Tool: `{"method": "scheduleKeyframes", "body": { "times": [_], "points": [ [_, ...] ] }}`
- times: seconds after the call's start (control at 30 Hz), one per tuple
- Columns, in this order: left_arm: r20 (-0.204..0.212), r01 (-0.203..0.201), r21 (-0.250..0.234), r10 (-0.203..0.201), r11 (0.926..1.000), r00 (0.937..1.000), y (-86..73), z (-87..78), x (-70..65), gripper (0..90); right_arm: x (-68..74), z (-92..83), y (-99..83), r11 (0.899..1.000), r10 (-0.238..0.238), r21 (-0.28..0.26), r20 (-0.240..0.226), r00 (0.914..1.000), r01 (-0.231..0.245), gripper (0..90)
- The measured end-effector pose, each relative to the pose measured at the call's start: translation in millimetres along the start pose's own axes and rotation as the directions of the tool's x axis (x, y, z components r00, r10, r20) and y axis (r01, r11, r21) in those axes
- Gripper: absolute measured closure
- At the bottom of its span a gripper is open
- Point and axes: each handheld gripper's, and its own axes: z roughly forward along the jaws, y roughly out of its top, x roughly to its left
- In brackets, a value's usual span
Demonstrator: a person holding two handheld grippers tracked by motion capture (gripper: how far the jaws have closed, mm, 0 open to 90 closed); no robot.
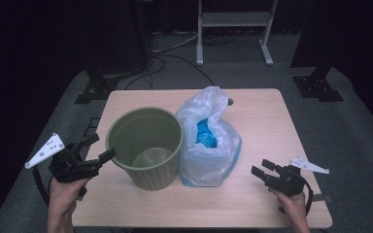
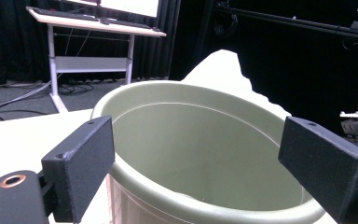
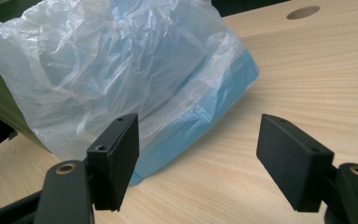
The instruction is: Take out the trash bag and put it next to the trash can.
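Olive-green plastic bin sits upright near the middle of the tabletop, a bit toward the left edge, and it looks empty inside. Right up against its right side is a crinkly clear plastic bag with something blue in it, standing loosely open at the top.

The left gripper hovers at the left edge of the tabletop, jaws spread wide and aimed at the bin's rim, not touching it as far as I can see. The right gripper is near the front right corner, jaws also wide apart, nothing between them, pointed at the bag's lower right side but apart from it.
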Motion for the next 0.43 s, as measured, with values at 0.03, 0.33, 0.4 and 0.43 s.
{"method": "scheduleKeyframes", "body": {
  "times": [0.03, 0.33, 0.4, 0.43],
  "points": [
    [0.000, -0.002, 0.002, 0.002, 1.0000, 1.0000, 0.0, 0.2, -0.1, 9.4, -0.3, -2.1, -3.3, 1.000, 0.002, -0.010, 0.001, 1.0000, -0.002, 28.7],
    [0.050, 0.008, 0.010, -0.009, 0.9999, 0.9987, -1.0, 6.7, -3.1, 9.4, 0.1, -20.0, -20.0, 0.987, 0.054, -0.146, -0.044, 0.9975, -0.060, 27.7],
    [0.054, 0.002, 0.002, -0.002, 1.0000, 0.9986, 0.6, 6.9, -5.2, 9.4, -2.7, -20.7, -22.5, 0.986, 0.063, -0.149, -0.040, 0.9972, -0.069, 27.8],
    [0.058, 0.000, 0.000, 0.000, 1.0000, 0.9983, 1.3, 6.6, -5.9, 9.4, -3.8, -20.2, -23.3, 0.987, 0.063, -0.143, -0.040, 0.9972, -0.068, 27.8]
  ]
}}
